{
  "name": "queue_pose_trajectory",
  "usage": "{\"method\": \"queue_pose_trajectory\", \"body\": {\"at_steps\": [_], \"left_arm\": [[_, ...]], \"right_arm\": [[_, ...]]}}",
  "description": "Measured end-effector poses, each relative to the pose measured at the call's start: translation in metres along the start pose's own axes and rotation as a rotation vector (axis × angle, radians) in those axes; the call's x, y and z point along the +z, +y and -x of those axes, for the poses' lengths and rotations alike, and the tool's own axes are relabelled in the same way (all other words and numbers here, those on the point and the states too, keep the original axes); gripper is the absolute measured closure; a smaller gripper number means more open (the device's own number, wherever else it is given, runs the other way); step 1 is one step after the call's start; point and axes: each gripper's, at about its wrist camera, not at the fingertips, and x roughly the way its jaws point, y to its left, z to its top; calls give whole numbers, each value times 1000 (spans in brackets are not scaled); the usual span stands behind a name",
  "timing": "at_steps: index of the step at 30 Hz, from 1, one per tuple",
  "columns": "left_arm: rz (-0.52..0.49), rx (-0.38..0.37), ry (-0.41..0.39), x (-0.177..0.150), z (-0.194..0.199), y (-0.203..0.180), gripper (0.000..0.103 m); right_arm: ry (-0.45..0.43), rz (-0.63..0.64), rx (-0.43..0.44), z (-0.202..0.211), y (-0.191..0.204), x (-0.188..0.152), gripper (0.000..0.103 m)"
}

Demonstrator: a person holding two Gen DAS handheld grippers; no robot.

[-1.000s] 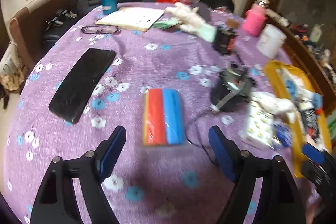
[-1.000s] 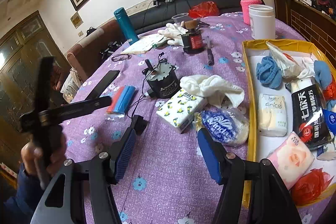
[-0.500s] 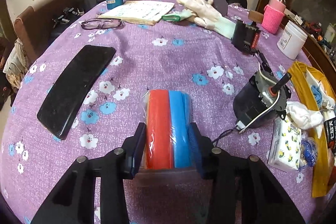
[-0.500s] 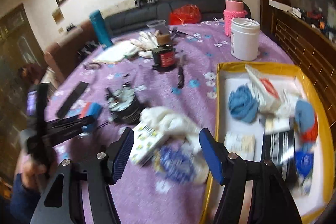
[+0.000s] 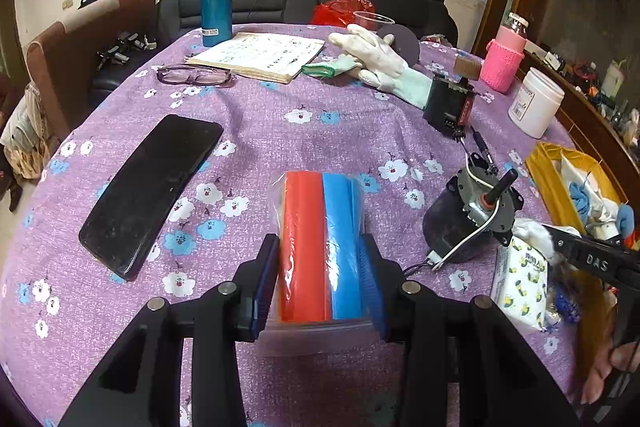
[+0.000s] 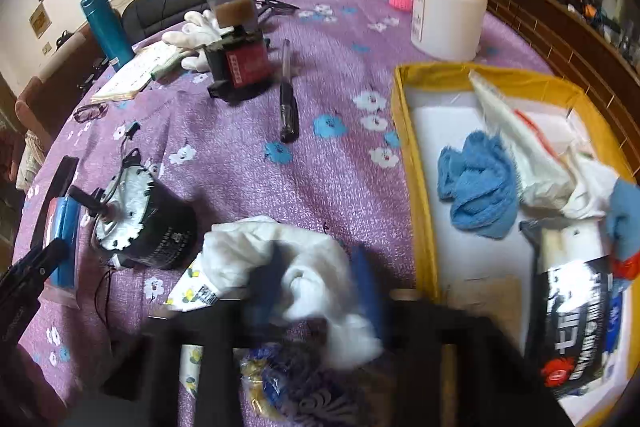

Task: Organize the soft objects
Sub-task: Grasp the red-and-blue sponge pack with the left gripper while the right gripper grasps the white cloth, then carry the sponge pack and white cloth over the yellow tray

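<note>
A broad bare stretch of the purple tablecloth (image 5: 256, 119) is lying open between the black phone (image 5: 150, 187) at left and the black motor (image 5: 466, 223) at right. Far across, the notebook (image 5: 260, 57), glasses (image 5: 194, 75) and white glove (image 5: 380, 61) are crowding the way. At right, the motor, tissue pack (image 5: 520, 287) and pen (image 6: 289, 107) are standing before the yellow box (image 6: 416, 163).
</note>
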Motion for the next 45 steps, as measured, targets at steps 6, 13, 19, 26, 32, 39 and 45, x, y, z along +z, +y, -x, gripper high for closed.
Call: {"method": "queue_pose_trajectory", "body": {"at_steps": [6, 13, 19, 26, 32, 39, 45], "left_arm": [[33, -20, -21, 3, 4, 6, 64], [23, -42, -45, 3, 10, 3, 64], [54, -107, -46, 3, 18, 8, 64], [48, -146, -54, -7, 44, 3, 64], [5, -181, -88, -18, 74, -17, 64], [-25, -216, -89, -33, 88, -31, 64], [-25, -235, -68, -43, 87, -34, 64]], "right_arm": [[-115, -71, 59, 30, -14, -6, 95], [-255, -88, 217, 80, -21, -25, 95], [-232, -78, 329, 91, -8, -52, 94], [-254, -14, 395, 108, 2, -73, 94], [-266, 9, 410, 116, 2, -82, 94], [-92, 153, 376, 83, 26, -119, 92], [-91, 266, 284, 88, 28, -141, 32]]}}
